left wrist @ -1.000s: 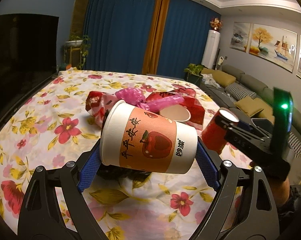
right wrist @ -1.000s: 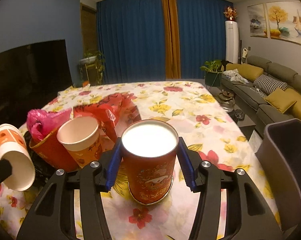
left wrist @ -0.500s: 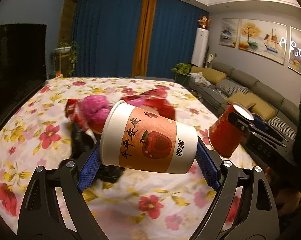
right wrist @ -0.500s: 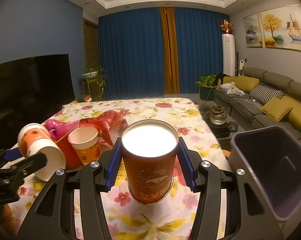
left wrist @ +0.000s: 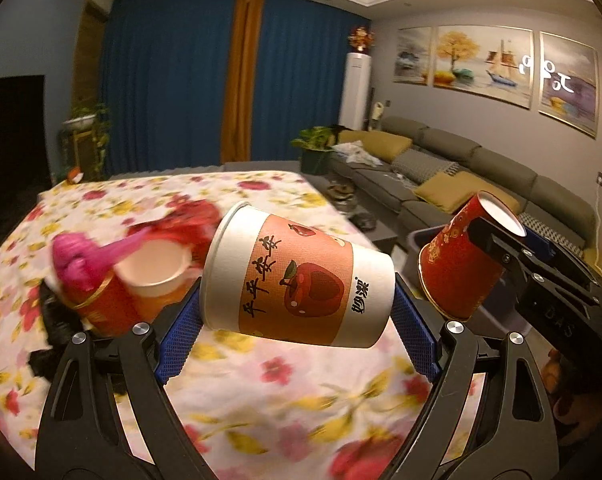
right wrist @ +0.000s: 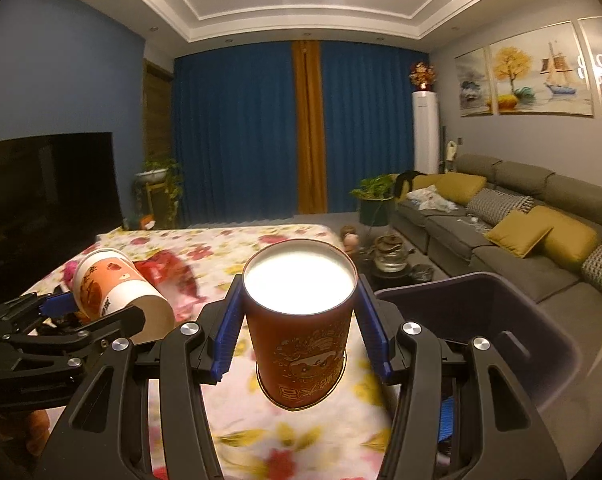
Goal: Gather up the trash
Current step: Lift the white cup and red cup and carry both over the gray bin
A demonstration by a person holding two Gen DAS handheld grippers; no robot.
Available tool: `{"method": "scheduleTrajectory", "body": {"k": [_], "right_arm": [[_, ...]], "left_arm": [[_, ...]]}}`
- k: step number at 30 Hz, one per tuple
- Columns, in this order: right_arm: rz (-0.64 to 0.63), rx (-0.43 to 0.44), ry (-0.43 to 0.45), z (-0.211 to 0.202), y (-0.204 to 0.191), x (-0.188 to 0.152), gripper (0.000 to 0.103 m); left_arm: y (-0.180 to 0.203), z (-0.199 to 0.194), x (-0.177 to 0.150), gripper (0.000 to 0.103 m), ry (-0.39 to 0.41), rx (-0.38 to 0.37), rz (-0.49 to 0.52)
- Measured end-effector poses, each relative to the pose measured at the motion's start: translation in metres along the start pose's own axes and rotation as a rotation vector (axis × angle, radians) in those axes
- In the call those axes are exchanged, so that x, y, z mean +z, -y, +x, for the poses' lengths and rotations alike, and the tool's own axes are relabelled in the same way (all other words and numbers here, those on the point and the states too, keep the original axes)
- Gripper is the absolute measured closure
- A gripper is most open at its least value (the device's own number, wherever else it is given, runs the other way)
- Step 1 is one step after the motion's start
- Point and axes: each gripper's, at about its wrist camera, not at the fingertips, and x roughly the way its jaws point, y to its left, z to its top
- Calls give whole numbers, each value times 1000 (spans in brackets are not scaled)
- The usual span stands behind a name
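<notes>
My left gripper point(left wrist: 297, 312) is shut on a white and orange paper cup with an apple print point(left wrist: 297, 280), held on its side above the floral table. It also shows in the right wrist view point(right wrist: 117, 292). My right gripper point(right wrist: 301, 328) is shut on a red paper cup point(right wrist: 301, 320), held bottom end up above the table; in the left wrist view this red cup point(left wrist: 457, 264) is at the right. A dark grey bin point(right wrist: 497, 320) stands just right of the table. A pile of trash remains on the table: a paper cup point(left wrist: 157, 264), a pink bag point(left wrist: 77, 260), red wrappers point(left wrist: 193, 216).
The table has a floral cloth point(left wrist: 261, 392). A grey sofa with yellow cushions point(right wrist: 521, 224) runs along the right wall. A low coffee table with a teapot point(right wrist: 389, 256) stands between table and sofa. A dark TV point(right wrist: 41, 192) is at the left.
Both grippers have lifted with their cups and moved right, toward the bin. The trash pile has shifted left in the left wrist view, and the bin fills more of the right wrist view.
</notes>
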Motion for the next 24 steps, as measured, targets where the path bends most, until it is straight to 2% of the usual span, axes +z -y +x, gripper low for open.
{"method": "scheduleTrajectory", "body": {"k": [10, 24], "right_arm": [[39, -107, 34, -17, 58, 1, 50], [95, -236, 49, -26, 115, -11, 50]], "left_arm": [[67, 28, 9, 18, 7, -89, 78], [133, 63, 18, 18, 6, -211, 125]]}}
